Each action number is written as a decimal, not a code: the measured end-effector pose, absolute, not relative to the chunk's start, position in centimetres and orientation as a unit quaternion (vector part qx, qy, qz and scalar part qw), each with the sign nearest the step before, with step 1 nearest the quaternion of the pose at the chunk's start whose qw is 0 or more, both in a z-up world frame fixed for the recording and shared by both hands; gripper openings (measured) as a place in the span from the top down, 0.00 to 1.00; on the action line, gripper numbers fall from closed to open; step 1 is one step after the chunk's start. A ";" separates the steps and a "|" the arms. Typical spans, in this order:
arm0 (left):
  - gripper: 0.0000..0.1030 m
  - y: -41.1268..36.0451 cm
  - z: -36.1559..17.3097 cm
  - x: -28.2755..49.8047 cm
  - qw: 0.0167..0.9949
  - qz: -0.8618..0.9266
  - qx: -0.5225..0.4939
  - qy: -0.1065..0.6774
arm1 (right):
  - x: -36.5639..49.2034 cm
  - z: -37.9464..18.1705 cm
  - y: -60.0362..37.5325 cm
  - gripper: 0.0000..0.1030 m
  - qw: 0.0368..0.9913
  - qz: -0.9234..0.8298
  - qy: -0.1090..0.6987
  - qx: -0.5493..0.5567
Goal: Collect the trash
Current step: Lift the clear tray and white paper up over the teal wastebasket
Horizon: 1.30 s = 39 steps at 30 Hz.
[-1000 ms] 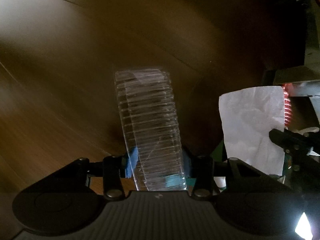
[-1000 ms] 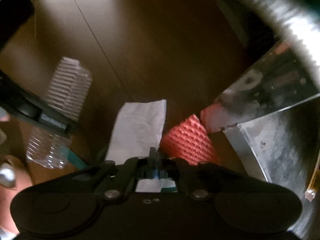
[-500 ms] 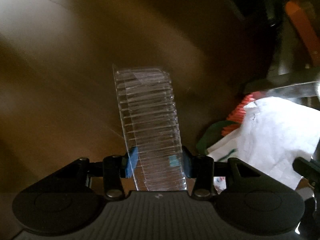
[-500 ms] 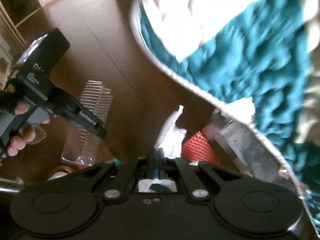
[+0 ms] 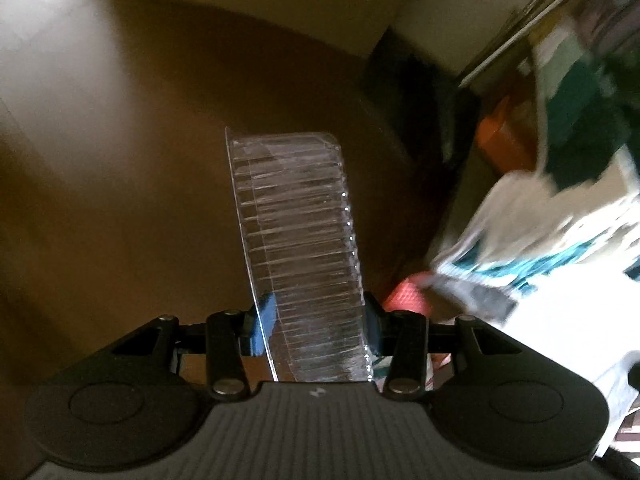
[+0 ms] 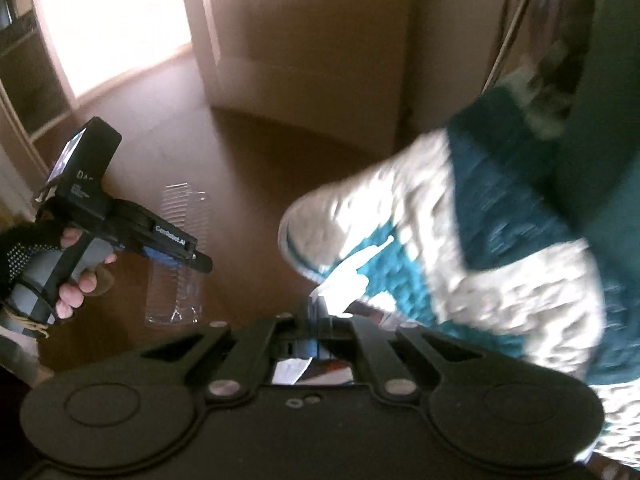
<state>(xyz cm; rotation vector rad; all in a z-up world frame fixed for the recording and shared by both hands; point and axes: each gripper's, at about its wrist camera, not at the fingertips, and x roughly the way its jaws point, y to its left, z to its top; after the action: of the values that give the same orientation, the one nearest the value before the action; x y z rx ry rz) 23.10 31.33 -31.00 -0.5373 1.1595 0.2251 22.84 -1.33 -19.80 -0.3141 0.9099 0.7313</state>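
A clear ribbed plastic container (image 5: pixel 296 220) stands up between the blue pads of my left gripper (image 5: pixel 312 320), which is shut on its lower part, high above the dark wooden floor (image 5: pixel 120 200). In the right wrist view the same container (image 6: pixel 182 204) hangs in the left gripper (image 6: pixel 188 254), held by a gloved hand (image 6: pixel 76 264). My right gripper (image 6: pixel 318 312) is shut on a crumpled white paper (image 6: pixel 352 276) that sticks up from its fingertips, in front of a blanket.
A teal and white knitted blanket (image 6: pixel 480 240) on a bed fills the right side, also blurred in the left wrist view (image 5: pixel 560 260). A red textured object (image 5: pixel 408 298) lies on the floor below it. A beige wall (image 6: pixel 320 40) and a bright doorway (image 6: pixel 112 20) lie ahead.
Both grippers rose from the floor with their loads. The floor dropped away, and the wall, doorway and blanket came into view. The paper now shows edge-on.
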 end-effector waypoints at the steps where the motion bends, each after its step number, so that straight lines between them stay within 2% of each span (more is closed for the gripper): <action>1: 0.56 31.5 -29.5 23.2 0.804 0.104 -0.248 0.531 | 22.6 -18.4 -1.8 1.00 0.830 0.340 0.418 -0.145; 13: 0.56 26.1 -12.2 22.6 0.865 0.048 -0.215 0.451 | 19.1 -5.4 -5.2 1.00 0.880 0.329 0.318 -0.128; 25: 0.56 16.8 5.9 22.6 0.921 -0.041 -0.154 0.355 | 20.3 8.4 -10.9 1.00 0.934 0.296 0.159 -0.124; 33: 0.56 9.8 14.9 25.0 0.946 -0.078 -0.117 0.293 | 23.8 15.1 -14.3 1.00 0.958 0.243 0.085 -0.124; 39: 0.56 5.7 18.0 27.7 0.954 -0.092 -0.094 0.269 | 26.3 16.9 -15.8 1.00 0.967 0.213 0.072 -0.119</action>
<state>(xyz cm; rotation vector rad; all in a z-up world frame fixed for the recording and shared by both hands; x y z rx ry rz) 27.66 5.70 18.03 -0.1919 0.5463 -0.1870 26.28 -15.84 16.95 -0.2407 0.1455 0.4298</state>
